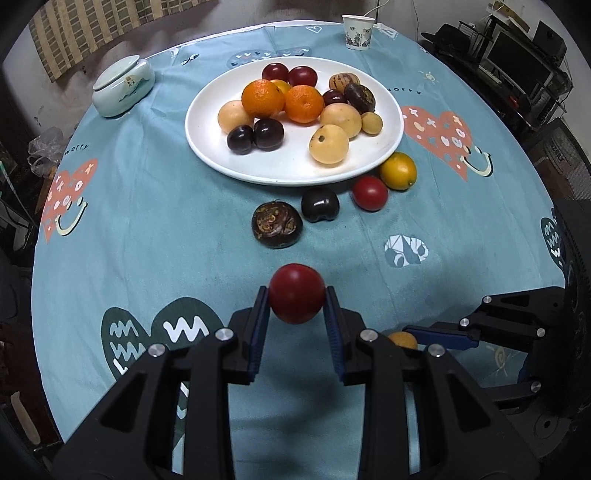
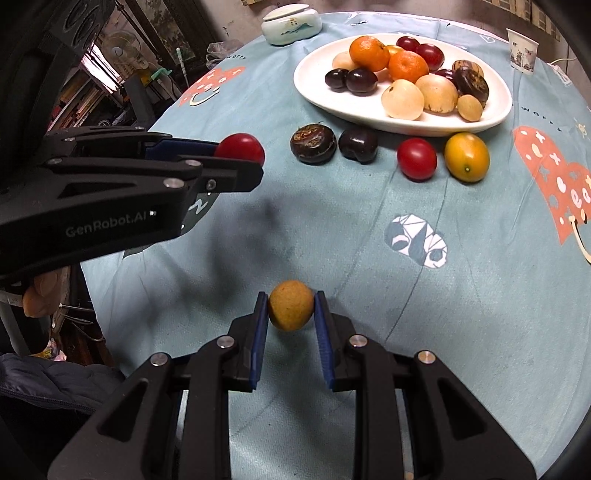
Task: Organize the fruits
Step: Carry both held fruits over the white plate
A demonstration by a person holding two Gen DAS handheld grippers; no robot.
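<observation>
My left gripper (image 1: 296,293) is shut on a red cherry tomato (image 1: 296,292), held above the tablecloth; it also shows in the right wrist view (image 2: 240,147). My right gripper (image 2: 290,304) is shut on a small tan-yellow round fruit (image 2: 290,309), which peeks out in the left wrist view (image 1: 403,339). A white plate (image 1: 291,170) holds oranges, dark cherries, pale yellow fruits and others. In front of the plate lie a dark brown water chestnut (image 1: 277,224), a dark cherry (image 1: 320,204), a red tomato (image 1: 369,192) and a yellow-orange fruit (image 1: 398,171).
A lidded pale ceramic jar (image 1: 123,85) stands at the back left, a paper cup (image 1: 357,31) at the back right. The round table has a blue patterned cloth (image 1: 147,221). Dark clutter and shelves surround the table edges.
</observation>
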